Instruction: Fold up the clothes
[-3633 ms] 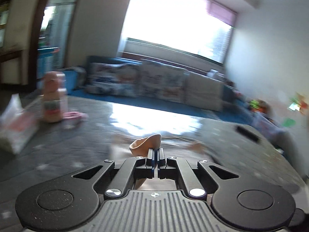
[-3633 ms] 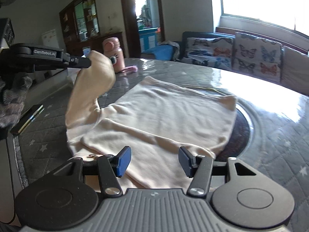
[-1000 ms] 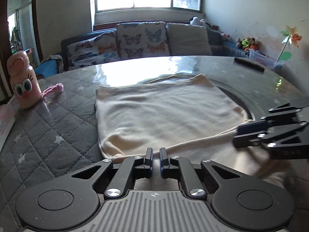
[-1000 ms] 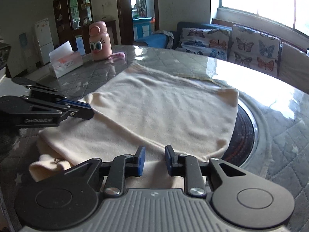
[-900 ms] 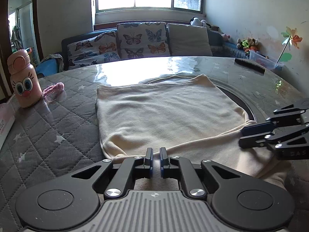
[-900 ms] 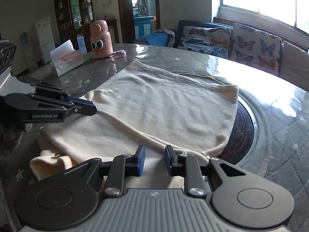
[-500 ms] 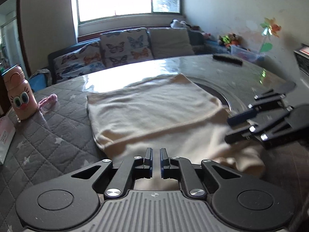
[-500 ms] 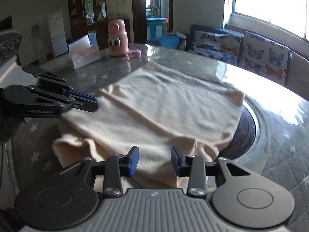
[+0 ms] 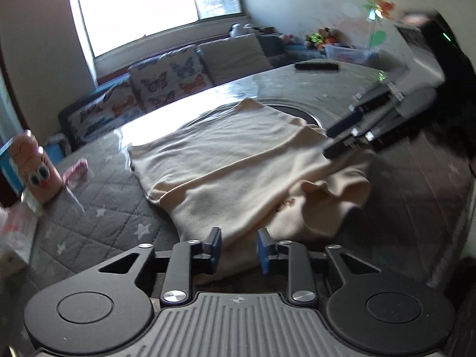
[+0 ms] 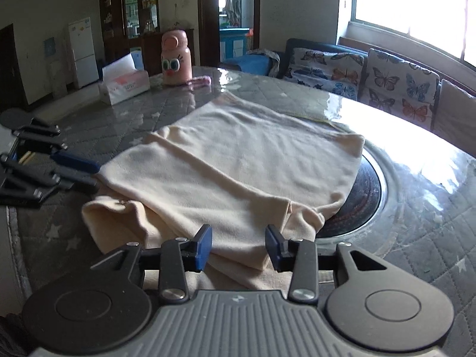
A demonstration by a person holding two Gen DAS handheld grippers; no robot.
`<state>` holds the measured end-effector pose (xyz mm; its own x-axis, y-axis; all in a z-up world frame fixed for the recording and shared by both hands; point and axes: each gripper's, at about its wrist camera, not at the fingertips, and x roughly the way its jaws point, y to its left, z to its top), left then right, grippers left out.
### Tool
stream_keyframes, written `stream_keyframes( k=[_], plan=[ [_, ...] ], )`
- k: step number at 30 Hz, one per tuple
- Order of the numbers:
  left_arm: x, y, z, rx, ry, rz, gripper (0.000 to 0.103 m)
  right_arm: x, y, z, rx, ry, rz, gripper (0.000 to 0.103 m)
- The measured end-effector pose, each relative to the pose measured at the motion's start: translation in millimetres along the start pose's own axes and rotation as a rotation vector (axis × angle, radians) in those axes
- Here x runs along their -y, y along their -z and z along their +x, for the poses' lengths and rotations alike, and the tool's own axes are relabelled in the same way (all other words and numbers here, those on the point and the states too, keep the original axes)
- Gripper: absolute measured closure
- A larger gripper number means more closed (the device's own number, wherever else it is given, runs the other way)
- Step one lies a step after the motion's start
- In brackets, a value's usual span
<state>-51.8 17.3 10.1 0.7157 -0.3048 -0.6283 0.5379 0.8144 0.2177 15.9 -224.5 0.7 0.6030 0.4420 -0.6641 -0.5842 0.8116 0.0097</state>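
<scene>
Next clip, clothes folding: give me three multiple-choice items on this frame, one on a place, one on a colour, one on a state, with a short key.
1. Where does the pink bottle stand?
A. On the garment
B. On the table beside the tissue box
C. On the sofa

2. What colour is the garment?
A. Cream
B. Navy
C. Red

3. How does the garment lie?
A. Hanging in the air
B. Rolled into a ball
C. Flat on the table, partly folded, with a layer folded over it

Key: B, the bottle sits on the grey quilted table next to the box, away from the cloth; A, the fabric is pale cream in both views; C, it rests flat with a folded edge across it and a bunched end near the left gripper.
</scene>
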Motion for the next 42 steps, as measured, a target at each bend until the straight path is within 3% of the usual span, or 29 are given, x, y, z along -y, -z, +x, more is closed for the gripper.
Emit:
stream_keyframes(
  k=[4, 10, 12, 15, 17, 20, 32, 42],
  plan=[
    [15, 1, 4, 0.024, 0.001, 0.07, 0.061, -2, 0, -9, 0.006, 0.001, -0.016, 0.062],
    [31, 0, 12, 0.068, 0.011, 0.147, 0.062, -10, 4, -24, -0.001, -0.004, -0.08, 0.058],
    [32, 0, 14, 0.074, 0.021, 0.15, 0.068, -13, 7, -30, -0.001, -0.012, -0.104, 0.056],
    [31, 0, 17, 0.077, 0.034, 0.138, 0.075, -17, 10, -37, 0.001, -0.027, -0.144, 0.046],
    [29, 0, 18, 0.08, 0.044, 0.128, 0.087, -21, 12, -40, -0.002, -0.042, -0.171, 0.046],
    [23, -2, 18, 0.087, 0.058, 0.092, 0.094, -26, 16, -41, -0.01, -0.059, -0.213, 0.042],
    [2, -12, 11, 0.108, 0.065, -0.044, 0.098, -42, 30, -32, -0.027, -0.069, -0.32, 0.041],
    [-24, -33, 23, 0.117, 0.066, -0.15, 0.098, -47, 28, -18, 0.013, -0.05, -0.374, 0.041]
  ],
)
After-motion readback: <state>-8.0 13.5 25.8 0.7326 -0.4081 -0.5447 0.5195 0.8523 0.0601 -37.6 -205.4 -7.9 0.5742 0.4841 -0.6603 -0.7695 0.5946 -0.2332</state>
